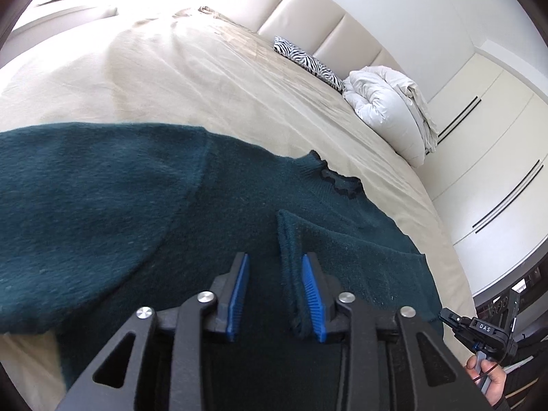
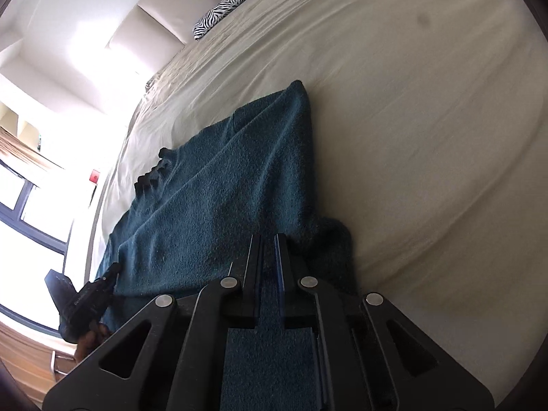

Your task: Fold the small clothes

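A dark teal knit sweater point(image 1: 102, 205) lies flat on the bed, its black-trimmed collar point(image 1: 337, 179) toward the headboard. One sleeve point(image 1: 325, 246) is folded across the body. My left gripper point(image 1: 275, 263) is open just above the sweater, with the folded sleeve's cuff by its right finger. The right gripper shows in the left wrist view point(image 1: 455, 322) at the sweater's edge. In the right wrist view the sweater point(image 2: 222, 198) stretches away, and my right gripper point(image 2: 269, 243) is shut on its fabric at the near edge. The left gripper point(image 2: 85, 294) shows at lower left.
The bed has a beige sheet point(image 1: 205, 78) and a padded headboard point(image 1: 308, 10). A zebra-print pillow point(image 1: 308, 61) and a folded white duvet point(image 1: 387, 102) lie at the head. White wardrobe doors point(image 1: 496, 157) stand beside the bed. A window point(image 2: 20, 205) is at left.
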A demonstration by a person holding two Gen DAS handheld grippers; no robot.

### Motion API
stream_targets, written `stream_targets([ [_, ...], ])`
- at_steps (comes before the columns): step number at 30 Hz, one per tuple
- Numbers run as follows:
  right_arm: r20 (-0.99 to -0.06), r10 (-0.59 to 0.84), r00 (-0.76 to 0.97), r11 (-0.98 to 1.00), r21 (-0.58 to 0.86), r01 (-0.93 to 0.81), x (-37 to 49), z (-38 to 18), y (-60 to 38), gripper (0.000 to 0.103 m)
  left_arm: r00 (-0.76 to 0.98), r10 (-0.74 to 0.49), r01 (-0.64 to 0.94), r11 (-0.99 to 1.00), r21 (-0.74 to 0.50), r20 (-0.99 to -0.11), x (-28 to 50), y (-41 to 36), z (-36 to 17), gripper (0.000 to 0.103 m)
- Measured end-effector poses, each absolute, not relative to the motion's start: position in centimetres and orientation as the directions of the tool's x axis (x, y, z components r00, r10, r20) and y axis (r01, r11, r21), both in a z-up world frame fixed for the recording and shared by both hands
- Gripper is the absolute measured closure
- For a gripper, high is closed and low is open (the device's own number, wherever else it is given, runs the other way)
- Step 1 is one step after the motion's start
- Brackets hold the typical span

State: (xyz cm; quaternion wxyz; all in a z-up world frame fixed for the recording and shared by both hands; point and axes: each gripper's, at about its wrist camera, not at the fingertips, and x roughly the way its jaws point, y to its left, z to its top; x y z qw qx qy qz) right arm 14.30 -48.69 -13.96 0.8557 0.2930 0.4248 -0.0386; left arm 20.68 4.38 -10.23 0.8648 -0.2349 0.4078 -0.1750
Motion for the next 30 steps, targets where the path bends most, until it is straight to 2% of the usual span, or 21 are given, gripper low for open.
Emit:
stream_targets([
  [3, -0.713, 0.067, 0.698, 0.888, 0.361, 0.283, 12.7, -10.0, -45.7, 0.096, 0.674, -0.466, 0.052, 0.804, -0.592, -0.573, 17.2, 9.1, -8.3, 0.051],
  [5, -0.667, 0.011, 0.745, 0.919, 0.300, 0.255, 11.7, -7.5, -43.1, 0.095, 0.709, -0.436, -0.005, 0.782, -0.623, -0.554, 14.9, 13.0, -7.5, 0.051],
  [7, -0.622, -0.026, 0.783, 0.941, 0.248, 0.229, 10.9, -5.2, -40.5, 0.084, 0.745, -0.403, -0.067, 0.748, -0.660, -0.532, 12.5, 17.2, -7.1, 0.050],
  [8, -0.599, -0.036, 0.800, 0.947, 0.235, 0.218, 10.5, -4.5, -39.2, 0.064, 0.762, -0.380, -0.101, 0.731, -0.675, -0.525, 11.3, 19.4, -7.1, 0.048],
  [9, -0.574, -0.044, 0.818, 0.950, 0.230, 0.212, 10.0, -3.6, -38.2, 0.031, 0.775, -0.355, -0.138, 0.713, -0.688, -0.523, 10.1, 21.4, -7.2, 0.046],
  [11, -0.468, -0.075, 0.881, 0.948, 0.242, 0.209, 8.4, -2.0, -36.2, 0.007, 0.792, -0.320, -0.208, 0.660, -0.722, -0.520, 8.0, 25.3, -7.6, 0.046],
  [13, -0.422, -0.061, 0.904, 0.950, 0.253, 0.182, 7.7, -0.5, -34.2, 0.006, 0.810, -0.285, -0.267, 0.598, -0.756, -0.512, 6.1, 28.7, -8.2, 0.045],
  [20, -0.455, 0.100, 0.885, 0.932, 0.354, 0.077, 7.1, 0.9, -28.3, 0.006, 0.854, -0.200, -0.372, 0.409, -0.833, -0.480, 2.6, 35.9, -10.5, 0.039],
  [25, -0.496, 0.160, 0.853, 0.927, 0.373, 0.043, 6.5, 0.6, -26.6, 0.006, 0.890, -0.169, -0.376, 0.255, -0.891, -0.423, 2.0, 39.3, -12.4, 0.039],
  [30, -0.530, 0.249, 0.811, 0.889, 0.457, 0.026, 6.8, -0.6, -26.4, 0.006, 0.905, -0.148, -0.388, 0.101, -0.916, -0.400, 3.7, 41.4, -14.4, 0.041],
])
